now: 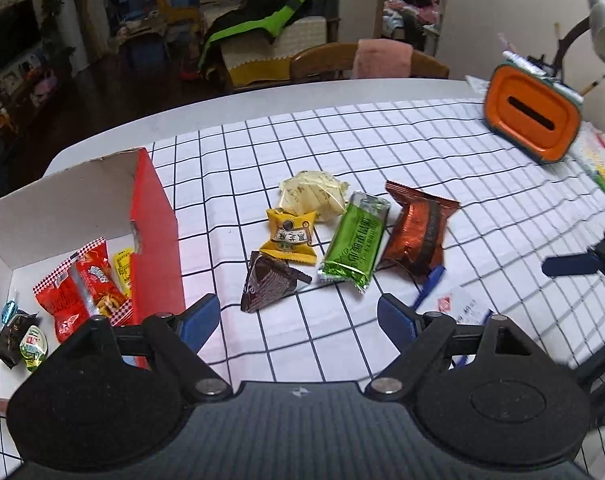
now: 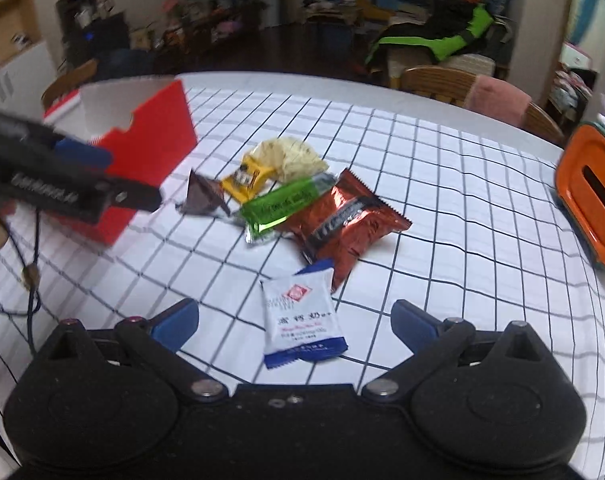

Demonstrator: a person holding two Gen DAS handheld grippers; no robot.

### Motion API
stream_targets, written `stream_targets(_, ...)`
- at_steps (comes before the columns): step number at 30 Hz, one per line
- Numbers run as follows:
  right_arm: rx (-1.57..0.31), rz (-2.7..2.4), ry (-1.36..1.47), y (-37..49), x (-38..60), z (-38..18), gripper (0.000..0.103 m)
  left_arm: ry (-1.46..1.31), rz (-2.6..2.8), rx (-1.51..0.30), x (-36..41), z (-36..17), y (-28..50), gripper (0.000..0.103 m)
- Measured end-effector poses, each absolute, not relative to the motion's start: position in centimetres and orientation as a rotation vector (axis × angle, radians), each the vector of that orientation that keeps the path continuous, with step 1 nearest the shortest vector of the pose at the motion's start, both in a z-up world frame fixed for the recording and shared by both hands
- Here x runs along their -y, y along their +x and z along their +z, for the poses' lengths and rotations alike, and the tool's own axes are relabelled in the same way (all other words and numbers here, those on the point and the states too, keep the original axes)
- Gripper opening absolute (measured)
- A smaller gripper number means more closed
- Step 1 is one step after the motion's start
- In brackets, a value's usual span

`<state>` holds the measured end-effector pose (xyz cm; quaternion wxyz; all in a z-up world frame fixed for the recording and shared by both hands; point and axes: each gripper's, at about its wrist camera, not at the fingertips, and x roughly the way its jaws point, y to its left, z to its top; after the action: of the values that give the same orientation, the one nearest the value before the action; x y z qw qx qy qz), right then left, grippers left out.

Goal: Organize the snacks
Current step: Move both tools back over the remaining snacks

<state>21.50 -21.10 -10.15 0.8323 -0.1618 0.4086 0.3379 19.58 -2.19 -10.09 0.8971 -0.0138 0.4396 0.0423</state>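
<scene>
1. The left hand-held gripper (image 1: 298, 318) hovers low over the surface (image 1: 422, 152), fingers spread wide and released, nothing between them; its blue pads (image 1: 200, 320) frame a dark triangular packet (image 1: 268, 284).
2. The right hand-held gripper (image 2: 294, 324) is likewise released, jaws wide apart, poised above a white-and-blue sachet (image 2: 302, 320) that lies flat between the fingertips without touching them.
3. In the right wrist view the left hand-held gripper shows as a blurred black body beside the red box (image 2: 150, 152).
4. The red box is cardboard with a plain white inside, open-topped, standing at the left edge of the surface. Inside lie a glossy red snack bag (image 1: 80, 288), a yellow packet (image 1: 122, 268) and a few small wrapped sweets (image 1: 22, 338) (details too small to read).
5. Loose snacks cluster mid-surface, touching or overlapping: a crinkled pale yellow wrapper (image 1: 316, 194), a yellow pillow pack (image 1: 290, 240), a shiny green foil bar (image 1: 354, 242) and a coppery foil pouch (image 1: 418, 234) with serrated ends.
6. A white cloth with a dark grid covers the surface; an orange lidded container (image 1: 532, 120) stands toward the far right corner.
7. Beyond are wooden chairs (image 1: 326, 60), a sofa with a green-and-black jacket (image 1: 270, 12), and cluttered shelves.
</scene>
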Motion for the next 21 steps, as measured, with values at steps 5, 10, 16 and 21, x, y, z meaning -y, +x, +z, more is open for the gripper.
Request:
stream_targets(5, -0.9, 0.76, -0.377, 22.5, 21.2, -11.8, 0.101, -0.07, 0.185, -0.942, 2.1, -11.7, 22.3, 0.086)
stream_targets(10, -0.93, 0.793, -0.408, 23.7, 21.0, -13.2, 0.099, -0.16, 0.267, -1.003, 1.4, -13.2, 24.7, 0.086)
stream_targets(16, -0.956, 0.809, -0.418, 25.2, 20.7, -14.5, 0.096, -0.213, 0.334, -1.044, 0.8, -14.4, 27.1, 0.086)
stream_targets(21, -0.972, 0.813, -0.44, 25.9, 19.7, -15.4, 0.094, -0.299, 0.407, -1.093, -1.1, -16.0, 28.8, 0.085)
